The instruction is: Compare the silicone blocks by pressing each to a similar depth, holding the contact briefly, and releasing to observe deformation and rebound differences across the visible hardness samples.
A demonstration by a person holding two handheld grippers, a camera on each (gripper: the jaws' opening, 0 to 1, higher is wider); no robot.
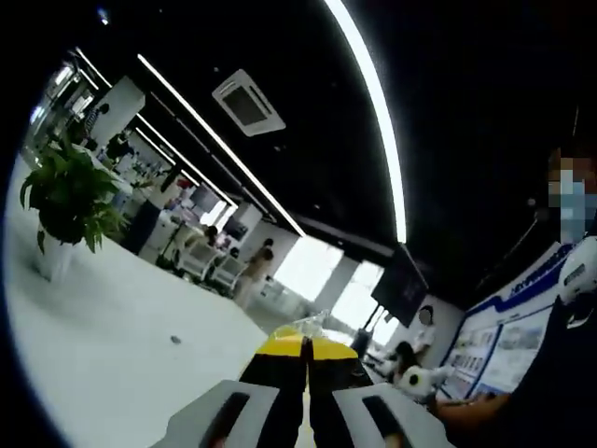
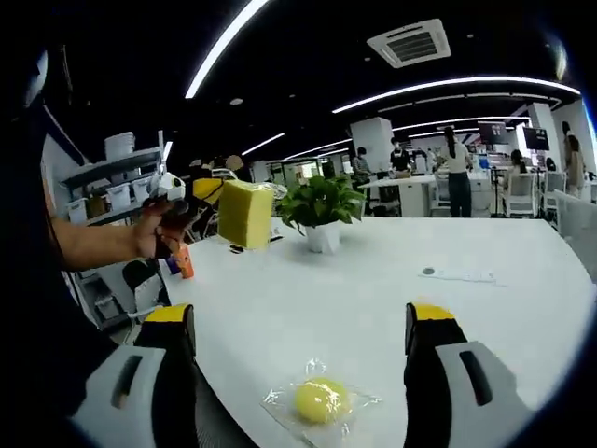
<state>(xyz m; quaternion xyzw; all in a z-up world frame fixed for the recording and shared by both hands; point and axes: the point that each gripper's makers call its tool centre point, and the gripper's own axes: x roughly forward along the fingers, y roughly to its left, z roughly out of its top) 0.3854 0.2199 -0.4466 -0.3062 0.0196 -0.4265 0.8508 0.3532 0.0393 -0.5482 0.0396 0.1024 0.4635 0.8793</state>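
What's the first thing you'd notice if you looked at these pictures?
Probably the big yellow block held up in the air by the left gripper, left of the potted plant on the white table. Next, the small yellow ball in a clear wrapper, lying on the table between the right gripper's wide-open jaws.

Right gripper (image 2: pixel 300 355): grey jaws, yellow tips, black pads; left gripper (image 1: pixel 306 350): same grey, yellow-tipped; dark sleeve (image 2: pixel 37 308)
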